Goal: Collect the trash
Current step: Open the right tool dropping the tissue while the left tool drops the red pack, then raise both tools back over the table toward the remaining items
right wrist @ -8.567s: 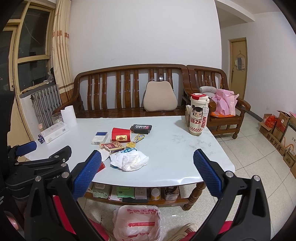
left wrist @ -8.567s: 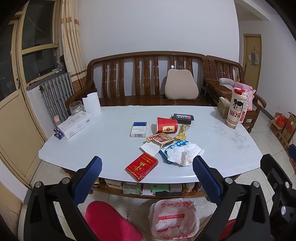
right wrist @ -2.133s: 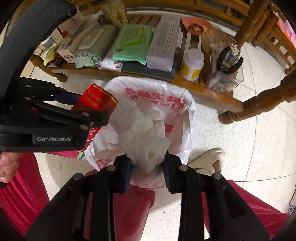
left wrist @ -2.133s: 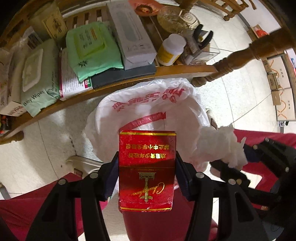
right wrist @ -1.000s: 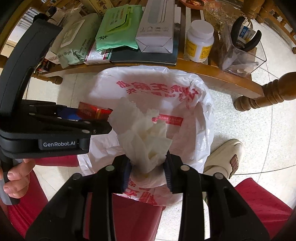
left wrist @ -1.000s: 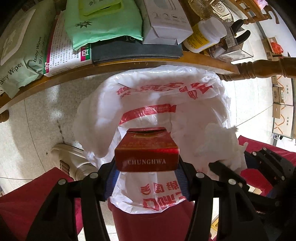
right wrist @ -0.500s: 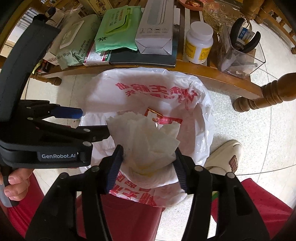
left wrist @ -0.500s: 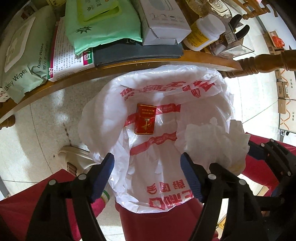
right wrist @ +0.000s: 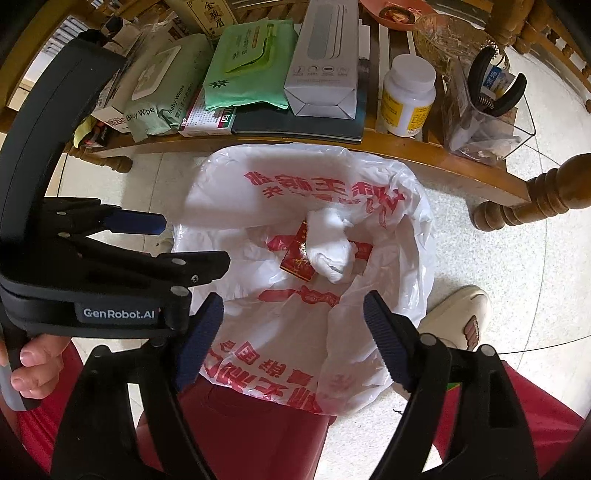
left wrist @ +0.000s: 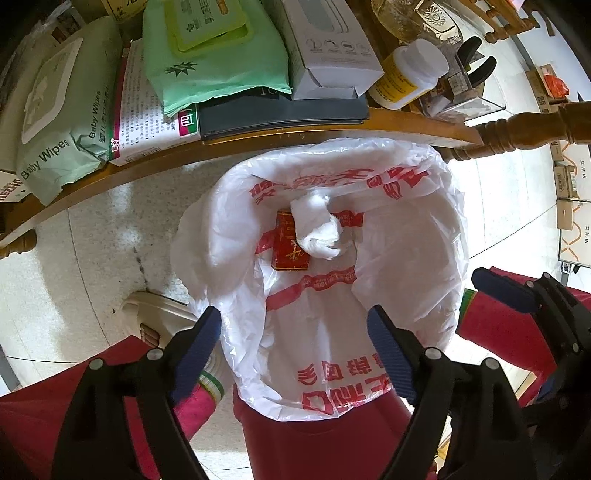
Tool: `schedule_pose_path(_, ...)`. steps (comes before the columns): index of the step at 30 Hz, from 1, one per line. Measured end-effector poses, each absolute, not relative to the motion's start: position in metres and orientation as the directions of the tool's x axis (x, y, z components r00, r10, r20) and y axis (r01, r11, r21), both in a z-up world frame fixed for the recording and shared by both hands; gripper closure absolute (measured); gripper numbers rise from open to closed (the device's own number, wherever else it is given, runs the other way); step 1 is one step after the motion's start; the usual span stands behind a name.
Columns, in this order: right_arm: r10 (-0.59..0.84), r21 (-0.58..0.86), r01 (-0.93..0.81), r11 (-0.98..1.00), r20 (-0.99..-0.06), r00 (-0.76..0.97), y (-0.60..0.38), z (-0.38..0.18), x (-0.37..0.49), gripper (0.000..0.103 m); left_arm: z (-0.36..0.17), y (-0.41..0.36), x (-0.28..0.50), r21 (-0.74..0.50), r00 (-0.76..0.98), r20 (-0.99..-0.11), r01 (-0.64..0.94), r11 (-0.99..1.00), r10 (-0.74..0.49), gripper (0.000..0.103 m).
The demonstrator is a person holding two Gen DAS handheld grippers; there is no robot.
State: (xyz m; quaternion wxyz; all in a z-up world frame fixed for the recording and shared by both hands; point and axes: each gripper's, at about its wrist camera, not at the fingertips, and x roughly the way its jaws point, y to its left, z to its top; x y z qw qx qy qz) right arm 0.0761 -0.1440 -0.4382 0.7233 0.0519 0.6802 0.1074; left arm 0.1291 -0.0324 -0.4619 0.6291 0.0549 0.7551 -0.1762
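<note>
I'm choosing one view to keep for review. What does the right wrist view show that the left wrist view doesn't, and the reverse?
Only the right wrist view shows the hand holding the left gripper, an orange dish and a pale slipper right of the bag.

Only the left wrist view shows cardboard boxes on the floor.

Both show the white plastic bag holding the red cigarette pack and crumpled tissue, with both grippers' jaws opening, empty.

Thin glossy plastic bag (left wrist: 406,229); crumpled soft paper tissue (left wrist: 317,229); shiny red card packet (left wrist: 286,247); polished wooden shelf (left wrist: 258,140).
</note>
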Motion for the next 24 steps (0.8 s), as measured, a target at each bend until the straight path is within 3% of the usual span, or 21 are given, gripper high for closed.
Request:
schedule_pose_path(14,0.238,0.230,-0.092,0.969,-0.967,0.095,-0.147,-0.404,0.058,0.026,-0.421,-0.016,0.112,-0.154,-0.159,-0.982,0.326,0.933,-0.106,0.022)
schedule_pose_path(21,0.291,0.267,-0.143,0.953,-0.937,0.191,-0.149,-0.331,0.036,0.024,-0.350,0.014,0.081,-0.129,-0.078,-0.991,0.337,0.933,-0.108,0.018)
schedule_pose_path(24,0.309,0.264,-0.187,0.946,-0.910,0.278,-0.158,-0.275,0.030,0.017,-0.303,0.029,0.075,-0.146,-0.049,-0.989,0.331,0.932,-0.138,0.018)
